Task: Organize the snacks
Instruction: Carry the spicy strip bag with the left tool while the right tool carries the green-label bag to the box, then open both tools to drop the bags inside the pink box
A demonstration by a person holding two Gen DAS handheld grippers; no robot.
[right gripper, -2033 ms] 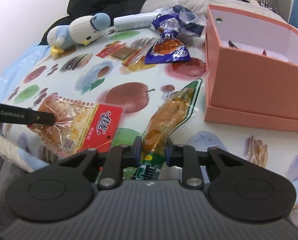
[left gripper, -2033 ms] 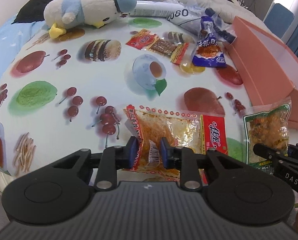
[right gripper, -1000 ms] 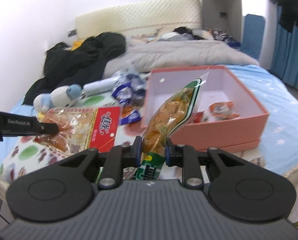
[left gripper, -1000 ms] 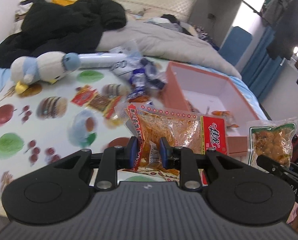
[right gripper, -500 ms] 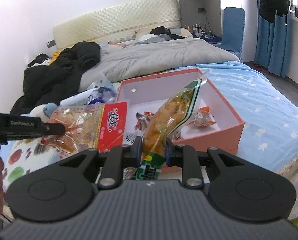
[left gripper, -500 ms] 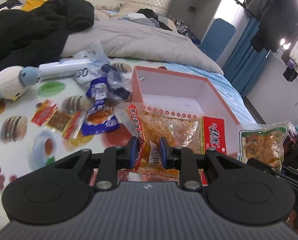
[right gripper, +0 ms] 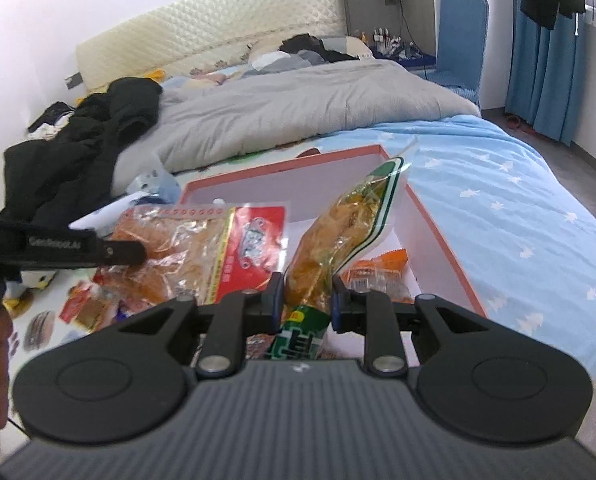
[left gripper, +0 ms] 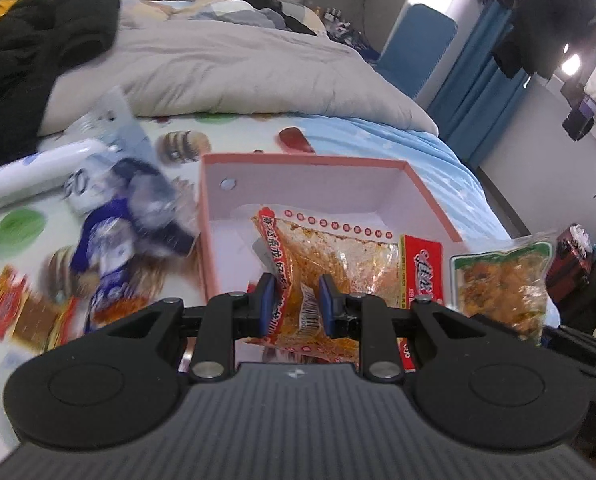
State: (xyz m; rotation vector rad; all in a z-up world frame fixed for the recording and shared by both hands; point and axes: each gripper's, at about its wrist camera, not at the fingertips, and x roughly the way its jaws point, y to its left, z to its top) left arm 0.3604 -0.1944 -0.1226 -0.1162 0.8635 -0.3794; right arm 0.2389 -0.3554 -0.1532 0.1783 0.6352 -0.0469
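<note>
My left gripper (left gripper: pixel 296 301) is shut on a clear red-labelled snack bag (left gripper: pixel 337 264) and holds it over the near part of the open pink box (left gripper: pixel 206 216). My right gripper (right gripper: pixel 307 304) is shut on a green-edged bag of yellow snacks (right gripper: pixel 333 236), held upright above the same pink box (right gripper: pixel 437 236). That bag shows at the right of the left wrist view (left gripper: pixel 501 280). The red-labelled bag (right gripper: pixel 218 248) and the left gripper's finger (right gripper: pixel 78 250) show at the left of the right wrist view. Small orange packets (right gripper: pixel 377 268) lie inside the box.
Loose snack packets (left gripper: pixel 110 264) lie on the fruit-print cloth (left gripper: pixel 18 224) left of the box. A grey duvet (right gripper: pixel 298 108) and black jacket (right gripper: pixel 78 140) lie behind. A blue chair (right gripper: pixel 461 36) and blue curtains (right gripper: pixel 545 60) stand at the right.
Both grippers have carried their bags from above the cloth toward the pink box and now hold them over it. Both stay shut on their bags.
</note>
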